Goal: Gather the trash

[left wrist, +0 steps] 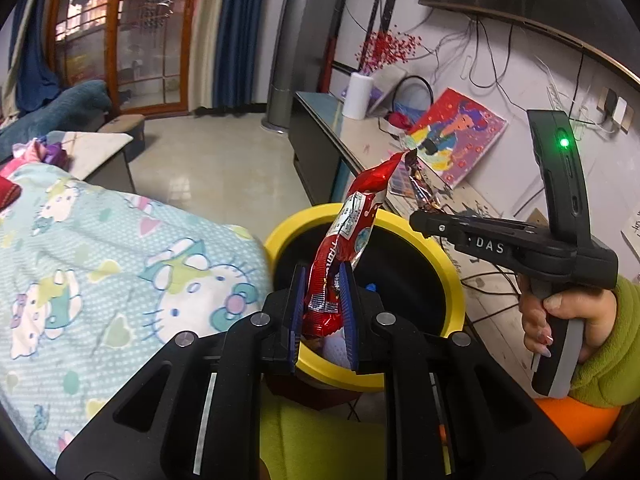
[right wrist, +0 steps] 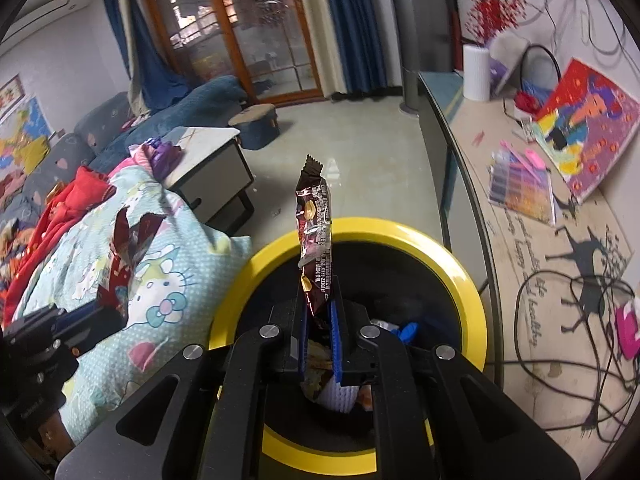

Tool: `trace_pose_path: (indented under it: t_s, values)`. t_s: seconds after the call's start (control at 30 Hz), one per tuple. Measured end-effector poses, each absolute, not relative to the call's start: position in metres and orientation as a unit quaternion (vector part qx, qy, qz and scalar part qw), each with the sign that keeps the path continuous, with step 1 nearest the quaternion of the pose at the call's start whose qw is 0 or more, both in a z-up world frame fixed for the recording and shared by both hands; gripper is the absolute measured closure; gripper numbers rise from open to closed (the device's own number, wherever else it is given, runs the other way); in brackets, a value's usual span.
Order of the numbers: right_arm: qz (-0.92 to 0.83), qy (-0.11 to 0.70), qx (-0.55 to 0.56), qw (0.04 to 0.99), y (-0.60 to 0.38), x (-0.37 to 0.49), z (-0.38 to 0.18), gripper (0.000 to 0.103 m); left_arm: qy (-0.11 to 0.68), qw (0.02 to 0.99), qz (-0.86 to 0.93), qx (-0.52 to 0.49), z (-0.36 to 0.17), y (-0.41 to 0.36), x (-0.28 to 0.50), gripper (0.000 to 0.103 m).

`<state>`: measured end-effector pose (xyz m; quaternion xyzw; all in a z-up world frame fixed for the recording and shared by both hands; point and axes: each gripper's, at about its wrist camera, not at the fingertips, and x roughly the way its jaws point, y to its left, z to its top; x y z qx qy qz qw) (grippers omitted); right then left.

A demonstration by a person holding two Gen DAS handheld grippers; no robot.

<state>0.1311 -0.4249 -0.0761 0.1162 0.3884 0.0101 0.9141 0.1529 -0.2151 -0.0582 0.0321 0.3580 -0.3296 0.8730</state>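
Observation:
My left gripper (left wrist: 323,280) is shut on the lower end of a red snack wrapper (left wrist: 352,220), which stands up over the black bin with a yellow rim (left wrist: 440,248). My right gripper (right wrist: 318,304) is shut on a dark brown wrapper (right wrist: 314,224), held upright above the same bin's rim (right wrist: 460,272). A white foam net (right wrist: 336,396) and other rubbish lie inside the bin. In the left wrist view the right gripper (left wrist: 418,222) comes in from the right, held by a hand (left wrist: 560,312) in a green sleeve. The right wrist view shows the left gripper (right wrist: 108,312) with the red wrapper (right wrist: 128,248) at the left.
A Hello Kitty blanket (left wrist: 120,264) lies just left of the bin. To the right runs a long low cabinet (right wrist: 520,264) with cables, a colourful painting (right wrist: 588,128) and a white roll (right wrist: 476,72). A coffee table (right wrist: 208,160) and a blue sofa (right wrist: 176,104) stand beyond, with tiled floor (right wrist: 360,152).

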Motion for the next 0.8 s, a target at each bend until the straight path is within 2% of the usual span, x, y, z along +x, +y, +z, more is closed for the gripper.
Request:
trace_pose_path:
  t_s: [0.2,0.3,0.4,0.43,0.47,0.5,0.57,0.6,0.67,0.8]
  values:
    - [-0.003,0.405,0.135,0.904,-0.436,0.134,-0.087,0.089,0.371,0.862,-0.342,0.045,-0.068,-0.234,0.16,0.091]
    - [-0.011,0.41,0.144,0.901,-0.442,0.134,-0.091,0.081,0.376,0.859,-0.344,0.052,-0.073,-0.244,0.165,0.09]
    - [-0.022,0.412,0.149,0.899,-0.446,0.132,-0.093,0.064,0.383,0.855,-0.345,0.051,-0.077,-0.25,0.171,0.085]
    - [-0.028,0.411,0.151,0.899,-0.448,0.131,-0.093,0.06,0.384,0.856,-0.343,0.049,-0.078,-0.251,0.172,0.076]
    - [-0.032,0.409,0.153,0.899,-0.45,0.131,-0.092,0.058,0.385,0.857,-0.34,0.047,-0.078,-0.25,0.172,0.063]
    - [-0.035,0.408,0.154,0.899,-0.451,0.13,-0.091,0.056,0.385,0.858,-0.337,0.042,-0.078,-0.249,0.173,0.059]
    - [-0.044,0.403,0.153,0.901,-0.454,0.129,-0.089,0.043,0.383,0.86,-0.336,0.036,-0.075,-0.246,0.174,0.053]
    - [-0.047,0.4,0.153,0.902,-0.454,0.128,-0.087,0.04,0.379,0.863,-0.332,0.036,-0.073,-0.244,0.174,0.05]
    - [-0.056,0.393,0.152,0.905,-0.454,0.126,-0.083,0.026,0.376,0.867,-0.325,0.031,-0.07,-0.238,0.174,0.036]
    - [-0.055,0.385,0.139,0.911,-0.445,0.125,-0.075,0.02,0.372,0.876,-0.307,0.015,-0.064,-0.219,0.173,0.023]
